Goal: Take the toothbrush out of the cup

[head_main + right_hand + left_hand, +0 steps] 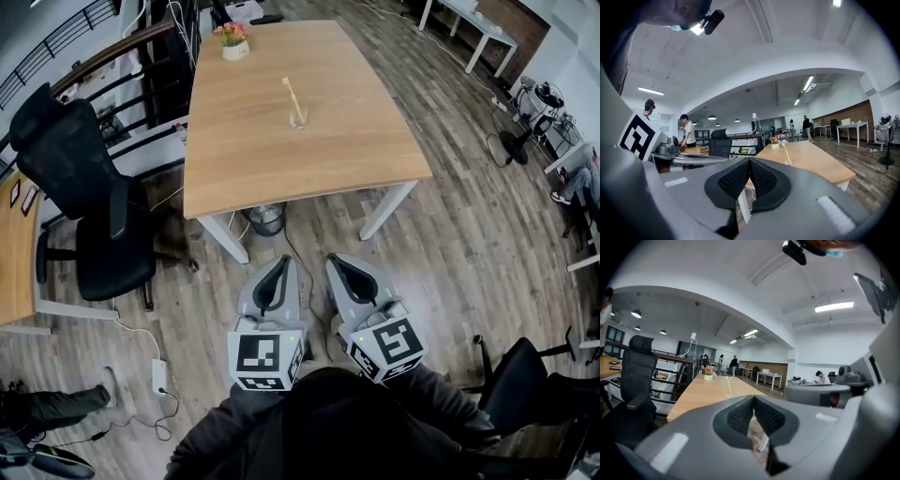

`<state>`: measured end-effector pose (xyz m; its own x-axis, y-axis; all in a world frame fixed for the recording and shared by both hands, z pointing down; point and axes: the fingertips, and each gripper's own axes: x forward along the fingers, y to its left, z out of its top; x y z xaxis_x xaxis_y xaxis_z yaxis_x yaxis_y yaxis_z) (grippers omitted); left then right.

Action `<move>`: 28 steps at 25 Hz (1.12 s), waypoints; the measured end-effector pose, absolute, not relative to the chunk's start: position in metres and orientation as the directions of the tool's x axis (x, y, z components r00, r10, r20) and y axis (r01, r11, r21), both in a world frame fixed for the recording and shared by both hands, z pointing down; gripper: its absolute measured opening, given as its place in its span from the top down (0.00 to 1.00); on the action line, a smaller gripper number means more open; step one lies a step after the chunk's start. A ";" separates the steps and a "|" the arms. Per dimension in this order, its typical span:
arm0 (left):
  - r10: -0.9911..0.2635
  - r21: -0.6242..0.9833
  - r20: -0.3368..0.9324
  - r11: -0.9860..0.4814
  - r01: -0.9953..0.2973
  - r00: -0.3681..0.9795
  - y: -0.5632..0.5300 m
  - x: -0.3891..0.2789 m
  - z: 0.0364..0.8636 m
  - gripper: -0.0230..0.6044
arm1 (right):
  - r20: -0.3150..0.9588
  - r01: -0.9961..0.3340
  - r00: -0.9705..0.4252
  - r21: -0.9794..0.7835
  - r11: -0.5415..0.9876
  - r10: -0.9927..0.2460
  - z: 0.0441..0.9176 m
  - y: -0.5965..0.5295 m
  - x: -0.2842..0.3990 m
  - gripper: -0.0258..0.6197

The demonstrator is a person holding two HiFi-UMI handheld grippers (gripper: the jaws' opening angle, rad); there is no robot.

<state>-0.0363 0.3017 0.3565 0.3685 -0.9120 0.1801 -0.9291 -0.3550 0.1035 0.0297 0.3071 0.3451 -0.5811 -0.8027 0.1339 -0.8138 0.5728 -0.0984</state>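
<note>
Nothing done yet: the toothbrush [290, 96] stands in the cup [298, 119] on the tabletop [253, 159]. The left claw [282, 262] and right claw [336, 261] are pressed together, empty, well apart from it.

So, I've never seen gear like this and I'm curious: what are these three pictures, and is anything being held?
There is no robot here: a person holds a hand-held claw in each hand. The head view comes from a camera on their head, looking steeply down. In it the left claw and the right claw are well short of the wooden table. On the table stand a clear cup with a toothbrush leaning in it, and a small flower pot at the far end. The other two pictures come from cameras riding on each claw, looking along its jaws. Both claws are shut and hold nothing.
</note>
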 end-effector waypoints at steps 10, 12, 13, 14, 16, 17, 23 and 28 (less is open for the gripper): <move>-0.920 0.058 0.194 -0.335 -0.941 0.340 0.248 -0.027 0.353 0.95 | 0.085 -0.798 -0.600 -0.134 0.588 -0.795 0.341 0.244 0.041 0.96; -0.924 0.047 0.197 -0.324 -0.945 0.327 0.232 -0.024 0.351 0.95 | 0.076 -0.791 -0.608 -0.140 0.596 -0.790 0.336 0.226 0.044 0.96; -0.924 0.044 0.203 -0.322 -0.946 0.324 0.223 -0.022 0.351 0.95 | 0.075 -0.788 -0.612 -0.145 0.598 -0.788 0.335 0.215 0.046 0.96; -0.922 0.041 0.213 -0.323 -0.946 0.324 0.213 -0.020 0.352 0.95 | 0.077 -0.786 -0.614 -0.154 0.599 -0.786 0.336 0.204 0.047 0.96; -0.915 0.035 0.239 -0.327 -0.944 0.326 0.196 -0.016 0.357 0.95 | 0.086 -0.783 -0.616 -0.177 0.596 -0.783 0.340 0.184 0.049 0.96; -0.913 0.032 0.249 -0.327 -0.945 0.324 0.188 -0.014 0.358 0.95 | 0.090 -0.782 -0.616 -0.187 0.595 -0.782 0.342 0.175 0.051 0.96; -0.919 0.006 0.243 -0.318 -0.948 0.310 0.145 0.011 0.353 0.95 | 0.071 -0.777 -0.620 -0.192 0.599 -0.782 0.339 0.131 0.079 0.96; -0.924 -0.018 0.224 -0.322 -0.947 0.310 0.111 0.040 0.340 0.95 | 0.053 -0.772 -0.625 -0.187 0.607 -0.779 0.329 0.097 0.106 0.96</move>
<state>0.0398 0.1107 0.3401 0.3100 -0.9239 0.2242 -0.9466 -0.3219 -0.0176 0.1060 0.0967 0.3285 -0.6251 -0.7787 0.0525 -0.7722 0.6073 -0.1867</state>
